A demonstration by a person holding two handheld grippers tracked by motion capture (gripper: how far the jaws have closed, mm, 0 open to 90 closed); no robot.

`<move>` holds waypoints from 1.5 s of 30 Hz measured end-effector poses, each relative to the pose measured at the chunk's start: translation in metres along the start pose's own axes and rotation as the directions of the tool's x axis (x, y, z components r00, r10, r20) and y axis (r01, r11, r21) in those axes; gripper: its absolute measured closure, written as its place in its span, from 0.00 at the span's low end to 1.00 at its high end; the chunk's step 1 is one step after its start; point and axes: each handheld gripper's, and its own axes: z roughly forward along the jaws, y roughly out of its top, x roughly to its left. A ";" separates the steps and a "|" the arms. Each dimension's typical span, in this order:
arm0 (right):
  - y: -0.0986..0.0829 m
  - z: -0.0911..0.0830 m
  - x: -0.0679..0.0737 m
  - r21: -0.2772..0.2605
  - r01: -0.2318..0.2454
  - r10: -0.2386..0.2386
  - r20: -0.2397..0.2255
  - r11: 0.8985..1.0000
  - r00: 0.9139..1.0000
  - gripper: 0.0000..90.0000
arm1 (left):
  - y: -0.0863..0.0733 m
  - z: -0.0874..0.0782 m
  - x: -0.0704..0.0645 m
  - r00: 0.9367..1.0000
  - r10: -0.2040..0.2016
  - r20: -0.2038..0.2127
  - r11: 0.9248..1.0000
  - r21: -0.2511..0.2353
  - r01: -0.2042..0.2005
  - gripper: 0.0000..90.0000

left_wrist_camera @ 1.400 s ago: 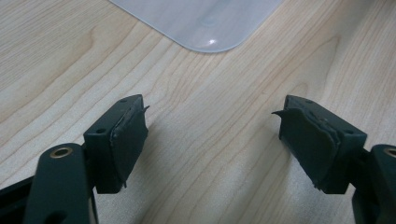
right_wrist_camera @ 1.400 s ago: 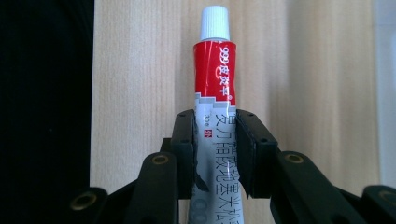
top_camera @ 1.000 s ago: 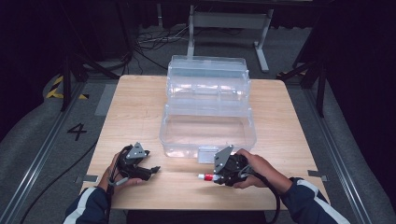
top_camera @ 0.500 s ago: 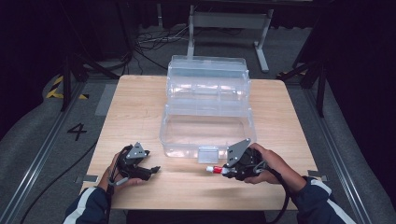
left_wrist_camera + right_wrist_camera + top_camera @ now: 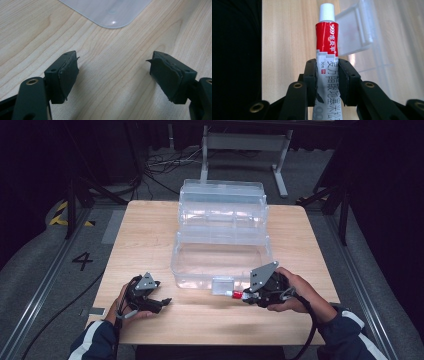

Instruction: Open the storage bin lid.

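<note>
Clamping a red-and-white tube (image 5: 327,55), the right hand-held gripper (image 5: 248,296) sits at the near right of the tabletop (image 5: 145,235), just in front of the clear plastic box (image 5: 222,240). High view: the tube shows as a small red-and-white tip sticking out leftward from the jaws, just beside the box's front latch (image 5: 223,285); whether it touches the latch cannot be told. Right gripper view adds detail: both black jaws press the tube's white printed body from either side, the red band and white cap (image 5: 326,11) rising above them, cap pointing away from the camera. The latch shows behind the tube at right, the tabletop's dark edge at left.

Left hand-held gripper (image 5: 161,302) rests at the near left of the tabletop, well apart from the tube. Left gripper view: jaws spread wide, bare wood between the pads (image 5: 68,75), holding nothing; a rounded corner of the clear box lies ahead at the top.
</note>
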 end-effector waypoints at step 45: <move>0.053 -0.030 -0.101 0.117 -0.038 0.023 0.132 0.992 0.991 0.78 | 0.000 0.000 0.000 1.000 0.000 -0.004 1.000 0.000 0.000 0.25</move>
